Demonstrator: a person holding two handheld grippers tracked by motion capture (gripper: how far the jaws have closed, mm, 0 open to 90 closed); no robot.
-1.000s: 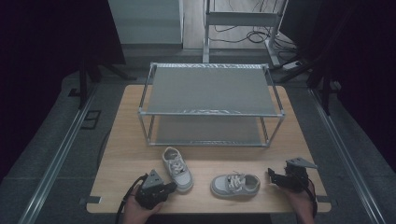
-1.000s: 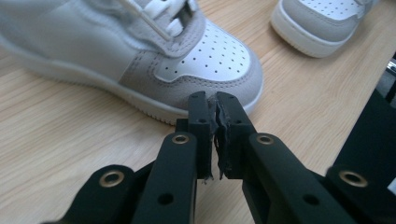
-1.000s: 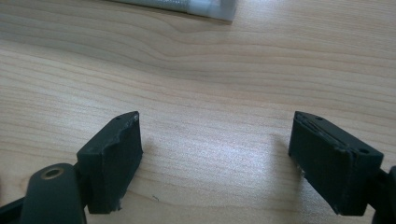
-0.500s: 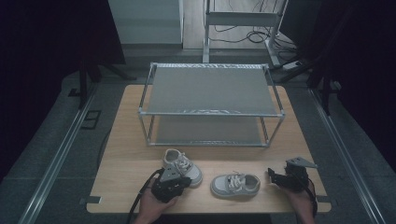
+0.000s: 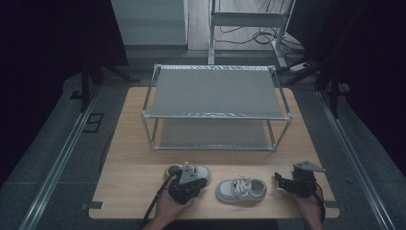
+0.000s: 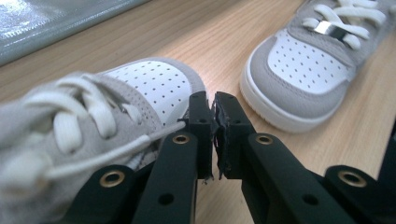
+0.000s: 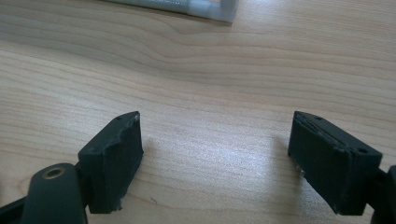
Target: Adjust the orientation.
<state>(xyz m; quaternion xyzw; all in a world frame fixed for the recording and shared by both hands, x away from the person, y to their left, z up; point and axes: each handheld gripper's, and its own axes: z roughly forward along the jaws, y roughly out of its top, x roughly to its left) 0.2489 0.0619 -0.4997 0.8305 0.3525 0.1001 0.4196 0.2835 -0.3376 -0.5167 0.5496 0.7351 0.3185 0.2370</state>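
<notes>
A wooden table fills the scene, and on its far half stands a two-tier metal shoe rack, both shelves bare. Down at the near edge, two grey-and-white sneakers lie between the hands: the right sneaker rests flat on the wood, lying crosswise with its laces up, well apart from the rack. The left sneaker lies just beside it, partly hidden in the high view beneath the left gripper. In the left gripper view that gripper has its jaws squeezed together, nearly touching, right at the side of the left sneaker, with a white lace running in toward the left jaw; whether the lace is actually pinched, I cannot tell. The other sneaker's toe sits just ahead. Over on the right, the right gripper hovers near the table edge, and in the right gripper view its jaws stand wide apart over bare wood, holding nothing.
</notes>
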